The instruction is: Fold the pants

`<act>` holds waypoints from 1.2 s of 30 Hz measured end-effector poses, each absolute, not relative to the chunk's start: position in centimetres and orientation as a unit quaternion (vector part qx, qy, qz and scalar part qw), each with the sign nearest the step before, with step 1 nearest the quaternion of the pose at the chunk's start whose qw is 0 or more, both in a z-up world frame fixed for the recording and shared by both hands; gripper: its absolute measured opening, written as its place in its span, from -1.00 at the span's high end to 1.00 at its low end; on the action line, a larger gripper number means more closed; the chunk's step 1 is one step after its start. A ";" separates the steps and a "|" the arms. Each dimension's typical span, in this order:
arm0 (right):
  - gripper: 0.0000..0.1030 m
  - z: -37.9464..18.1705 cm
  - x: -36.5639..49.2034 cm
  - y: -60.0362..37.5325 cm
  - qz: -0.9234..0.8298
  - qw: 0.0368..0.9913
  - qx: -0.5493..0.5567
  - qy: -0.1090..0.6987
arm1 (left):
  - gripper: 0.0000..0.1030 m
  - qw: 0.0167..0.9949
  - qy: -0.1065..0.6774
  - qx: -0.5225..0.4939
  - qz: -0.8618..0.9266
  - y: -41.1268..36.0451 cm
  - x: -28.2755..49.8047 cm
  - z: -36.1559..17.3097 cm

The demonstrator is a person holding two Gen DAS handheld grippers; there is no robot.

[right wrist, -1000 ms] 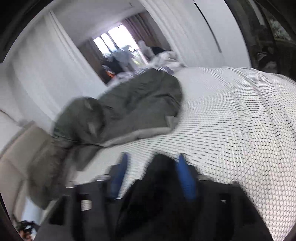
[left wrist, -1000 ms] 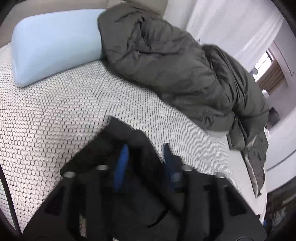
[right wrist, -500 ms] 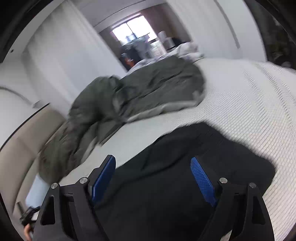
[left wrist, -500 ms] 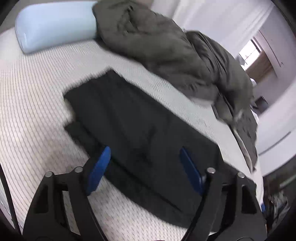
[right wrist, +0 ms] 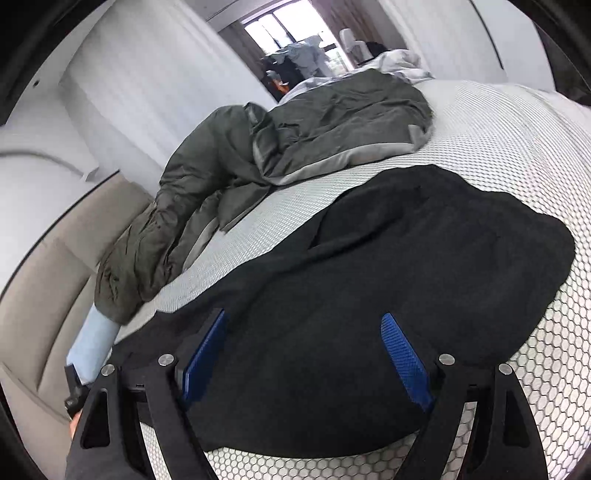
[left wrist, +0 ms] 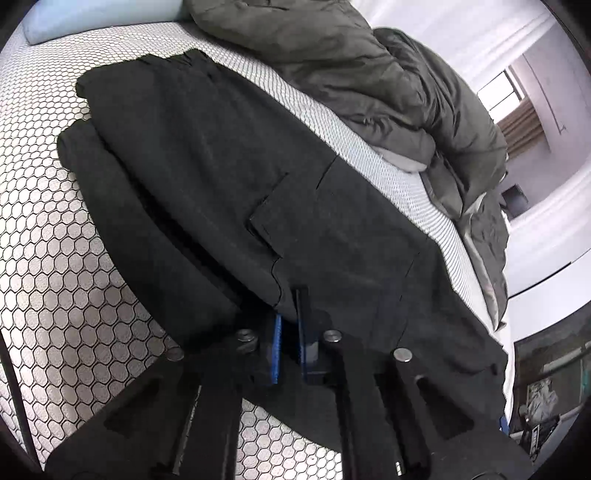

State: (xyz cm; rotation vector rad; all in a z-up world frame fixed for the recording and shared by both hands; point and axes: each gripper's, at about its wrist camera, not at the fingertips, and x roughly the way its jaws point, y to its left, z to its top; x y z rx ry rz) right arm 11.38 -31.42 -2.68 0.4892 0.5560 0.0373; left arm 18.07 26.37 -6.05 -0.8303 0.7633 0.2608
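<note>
Two claws working over black pants (left wrist: 229,177) lying flat on the honeycomb-patterned bed (left wrist: 55,266), beside the grey duvet (left wrist: 369,74). Left claw (left wrist: 288,332) having just closed, pinching the pants' near edge; right claw (right wrist: 306,354) spread wide above the pants.

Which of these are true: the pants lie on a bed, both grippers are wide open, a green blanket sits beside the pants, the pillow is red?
1. The pants lie on the bed. True.
2. Both grippers are wide open. False: the right gripper is open over the pants, but the left gripper has just closed, with a fold of the pants between its pads.
3. A green blanket is heaped beside the pants. True.
4. The pillow is red. False: it is pale blue.
</note>
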 end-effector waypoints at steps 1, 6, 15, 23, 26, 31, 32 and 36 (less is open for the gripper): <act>-0.66 -2.7 11.3 -32.0 0.014 0.930 0.248 0.270 | 0.97 0.842 0.351 -0.393 0.121 26.6 17.6 -5.7; -0.66 -2.3 10.6 -33.5 0.003 0.928 0.264 0.264 | 0.96 0.875 0.330 -0.334 0.121 25.4 15.1 -3.7; -0.66 -2.1 9.6 -35.3 -0.020 0.925 0.276 0.260 | -0.08 0.848 0.332 -0.379 0.164 28.2 12.9 -5.1; -0.66 -1.8 9.0 -36.0 -0.024 0.923 0.290 0.250 | 0.02 0.814 0.330 -0.438 0.191 33.6 14.4 -7.5; -0.66 -2.0 9.3 -35.6 -0.023 0.924 0.282 0.256 | 0.94 0.808 0.321 -0.461 0.180 34.9 16.0 -8.3; -0.66 -1.1 8.0 -35.9 -0.036 0.933 0.270 0.237 | 0.98 0.866 0.266 -0.385 0.177 33.6 15.3 -3.8; -0.66 -0.5 7.3 -36.1 -0.037 0.938 0.264 0.224 | 0.98 0.869 0.269 -0.371 0.185 33.6 15.5 -3.6; -0.73 -0.1 5.5 -38.2 -0.067 0.939 0.261 0.213 | 0.98 0.831 0.320 -0.398 0.219 34.9 16.9 -6.7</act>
